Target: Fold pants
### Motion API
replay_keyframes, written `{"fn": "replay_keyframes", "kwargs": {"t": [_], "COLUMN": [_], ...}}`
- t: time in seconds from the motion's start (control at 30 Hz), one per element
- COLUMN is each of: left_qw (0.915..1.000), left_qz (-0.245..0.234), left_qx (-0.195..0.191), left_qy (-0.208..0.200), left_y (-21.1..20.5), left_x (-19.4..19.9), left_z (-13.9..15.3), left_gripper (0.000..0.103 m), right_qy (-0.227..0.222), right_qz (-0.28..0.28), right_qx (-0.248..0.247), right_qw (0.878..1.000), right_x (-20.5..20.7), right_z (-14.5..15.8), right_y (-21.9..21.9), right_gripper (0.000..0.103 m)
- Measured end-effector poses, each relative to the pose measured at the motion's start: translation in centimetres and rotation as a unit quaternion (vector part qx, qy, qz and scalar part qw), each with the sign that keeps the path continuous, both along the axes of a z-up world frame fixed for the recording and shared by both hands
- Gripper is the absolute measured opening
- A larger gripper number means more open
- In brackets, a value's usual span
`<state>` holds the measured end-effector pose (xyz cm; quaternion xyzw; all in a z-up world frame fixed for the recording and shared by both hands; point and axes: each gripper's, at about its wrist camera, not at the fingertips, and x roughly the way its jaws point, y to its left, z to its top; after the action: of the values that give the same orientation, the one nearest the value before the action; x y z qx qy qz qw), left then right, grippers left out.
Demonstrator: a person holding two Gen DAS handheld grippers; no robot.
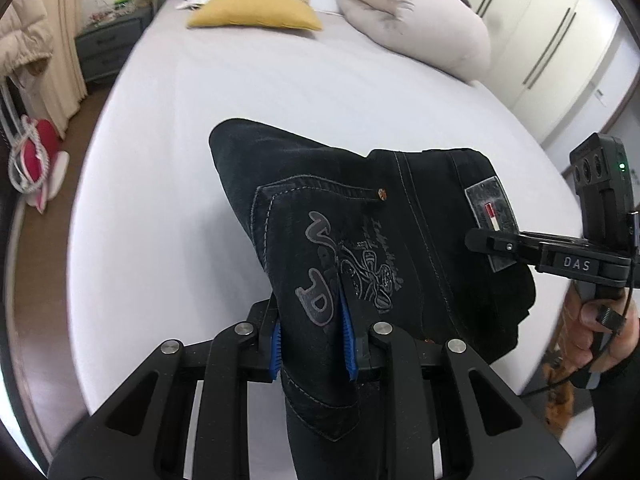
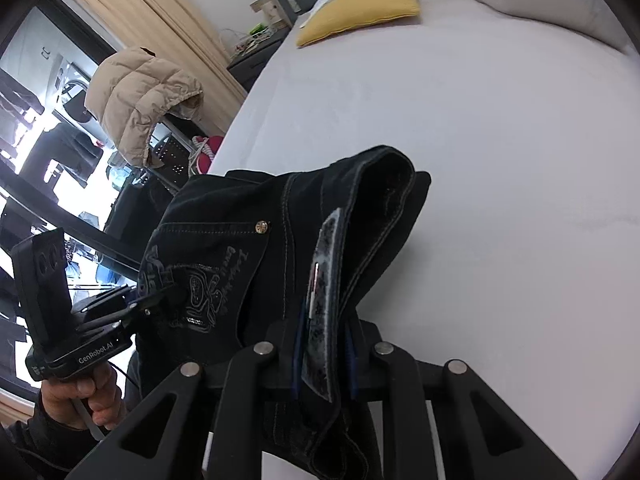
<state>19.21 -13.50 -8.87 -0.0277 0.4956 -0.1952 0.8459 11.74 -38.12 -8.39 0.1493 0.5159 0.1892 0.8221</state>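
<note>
Dark black jeans [image 1: 360, 232] with grey printed back pockets are held up above the white bed [image 1: 168, 160]. My left gripper [image 1: 312, 344] is shut on the pocket area of the jeans, blue pads pressing the denim. My right gripper [image 2: 324, 360] is shut on the waistband at the grey leather label [image 2: 324, 280]. The right gripper also shows in the left wrist view [image 1: 496, 244], clamped on that label. The left gripper shows in the right wrist view [image 2: 136, 304], at the pocket. The jeans [image 2: 248, 248] hang bunched between the two grippers; the legs are hidden below.
A yellow pillow [image 1: 256, 14] and a rolled pale duvet [image 1: 420, 20] lie at the bed's head. White wardrobes [image 1: 560, 40] stand on the right. A nightstand [image 1: 108, 44], curtains and a pink item [image 1: 40, 148] on the floor are left. A beige puffer jacket [image 2: 140, 96] hangs near the window.
</note>
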Motion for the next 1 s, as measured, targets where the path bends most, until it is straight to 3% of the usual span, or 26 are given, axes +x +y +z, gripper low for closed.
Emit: {"fn": "replay_keyframes", "kwargs": {"t": [0.23, 0.4, 0.53, 0.73, 0.93, 1.0], "left_qw": [0.9992, 0.9998, 1.0, 0.9992, 0.9989, 0.9983], "left_qz": [0.016, 0.01, -0.002, 0.004, 0.022, 0.031], "left_qx": [0.029, 0.007, -0.006, -0.01, -0.007, -0.025], "left_qy": [-0.02, -0.013, 0.005, 0.037, 0.04, 0.043], "left_y": [3.6, 5.9, 7.0, 7.2, 7.8, 8.7], "left_x": [7.1, 12.5, 16.8, 19.2, 19.3, 19.6], "left_z": [0.6, 0.3, -1.8, -6.8, -9.3, -9.7], "left_gripper": [0.021, 0.021, 0.021, 0.022, 0.047, 0.052], "right_qy": [-0.009, 0.003, 0.026, 0.057, 0.076, 0.077], "right_qz": [0.0, -0.007, -0.023, -0.045, -0.075, -0.083], "right_qx": [0.025, 0.054, 0.083, 0.085, 0.138, 0.17], "right_qw": [1.0, 0.999, 0.996, 0.994, 0.985, 0.979], "right_x": [7.8, 12.6, 15.6, 18.1, 17.7, 17.9], "right_z": [0.1, -0.8, -2.8, -6.7, -10.4, -11.0], "right_y": [2.9, 2.9, 2.0, 1.3, -1.0, -1.5], "right_gripper": [0.019, 0.019, 0.019, 0.019, 0.029, 0.032]}}
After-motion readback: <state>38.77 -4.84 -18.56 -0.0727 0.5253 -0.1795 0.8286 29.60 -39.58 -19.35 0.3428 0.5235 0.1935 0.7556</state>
